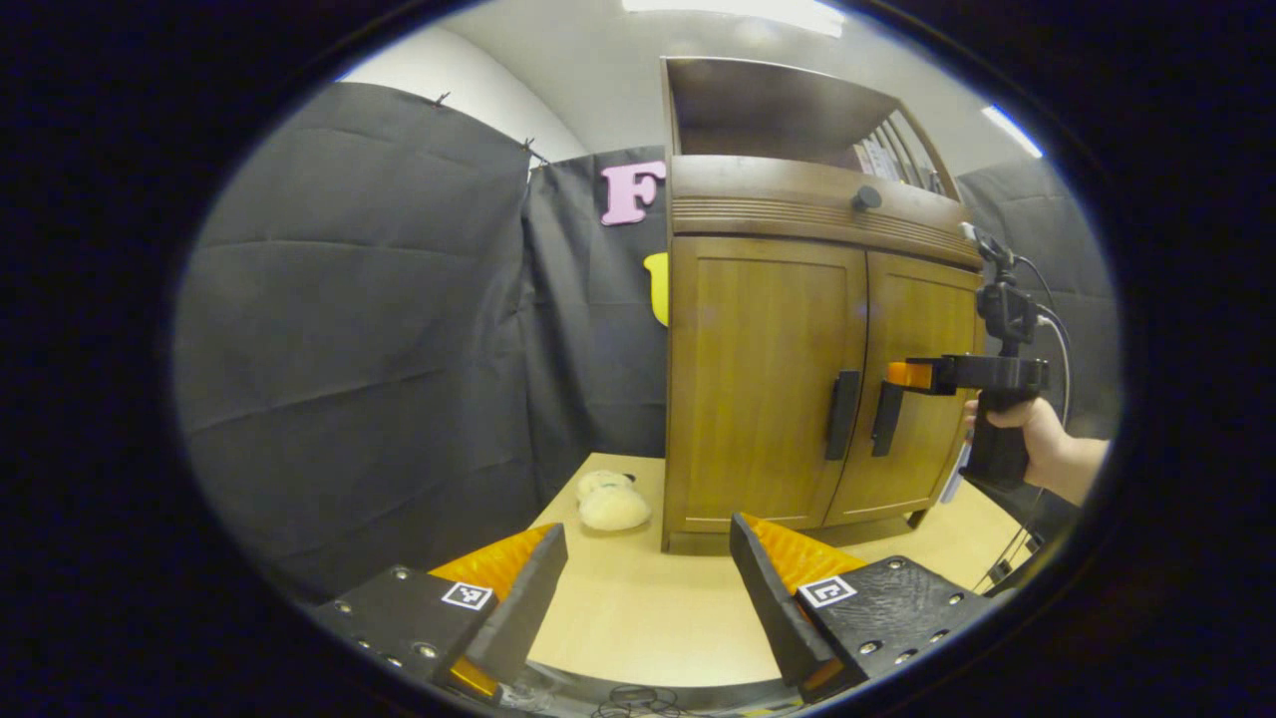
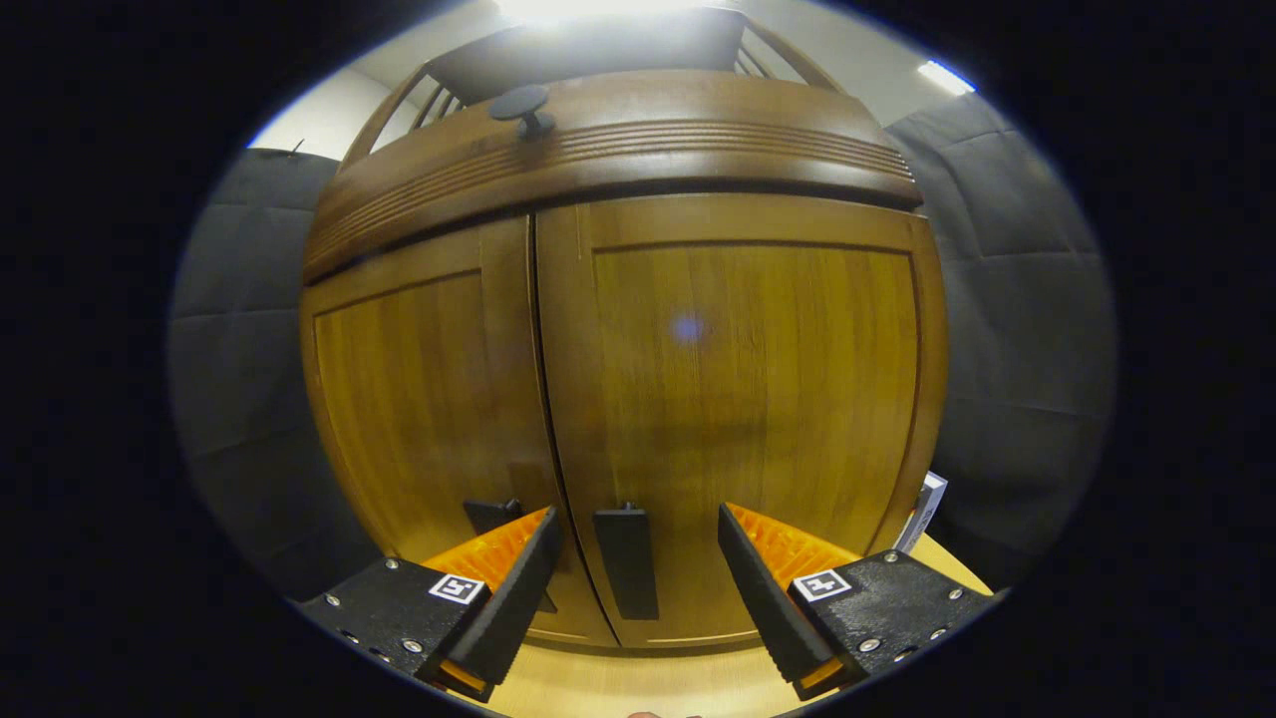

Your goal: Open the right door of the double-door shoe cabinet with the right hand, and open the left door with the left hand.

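Left gripper view: the left gripper, fingers spread and empty, hangs well back from the shoe cabinet. Right gripper view: the right gripper, released, brackets the right door's upright handle, clearly nearer.

1. A pale wooden table is seen under everything, its top bare in front.
2. Two fluffy cream slippers are laid side by side on the table, near the black cloth wall.
3. A white wall and a lit ceiling light are seen above the cloth.
4. A small white box is seen at the table's right edge.
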`<state>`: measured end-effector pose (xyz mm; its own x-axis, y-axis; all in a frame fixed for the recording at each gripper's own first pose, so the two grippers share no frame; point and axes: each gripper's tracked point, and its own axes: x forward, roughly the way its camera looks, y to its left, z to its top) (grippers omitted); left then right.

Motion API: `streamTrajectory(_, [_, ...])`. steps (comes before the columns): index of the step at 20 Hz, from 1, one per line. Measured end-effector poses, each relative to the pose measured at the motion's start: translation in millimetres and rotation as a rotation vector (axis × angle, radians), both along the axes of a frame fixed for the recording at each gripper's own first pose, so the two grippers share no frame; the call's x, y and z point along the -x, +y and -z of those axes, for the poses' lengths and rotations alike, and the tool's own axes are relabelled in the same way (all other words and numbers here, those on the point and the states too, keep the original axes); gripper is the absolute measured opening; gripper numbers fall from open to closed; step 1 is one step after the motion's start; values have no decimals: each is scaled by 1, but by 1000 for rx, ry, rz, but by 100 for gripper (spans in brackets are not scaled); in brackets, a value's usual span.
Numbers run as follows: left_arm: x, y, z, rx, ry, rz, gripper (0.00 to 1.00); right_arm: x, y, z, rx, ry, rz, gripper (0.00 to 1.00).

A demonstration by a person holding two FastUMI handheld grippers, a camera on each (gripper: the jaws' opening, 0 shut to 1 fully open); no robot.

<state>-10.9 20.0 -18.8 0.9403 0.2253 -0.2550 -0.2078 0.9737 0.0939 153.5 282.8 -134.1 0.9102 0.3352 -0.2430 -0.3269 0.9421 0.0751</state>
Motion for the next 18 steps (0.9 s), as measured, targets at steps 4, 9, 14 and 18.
streamTrajectory(4, [1, 2, 4, -6, 29, -24, 100, -12, 5, 23, 23, 28, 12, 96])
streamTrajectory(9, [-3, 1, 3, -14, 57, -10, 100, -19, 11, 34, 46, 56, 5, 94])
streamTrajectory(14, [-8, -5, 7, -44, 59, 30, 100, -12, 22, 29, 42, 58, 13, 66])
streamTrajectory(18, [-8, -11, 5, -26, 58, 47, 94, -11, 32, 33, 34, 73, -5, 35])
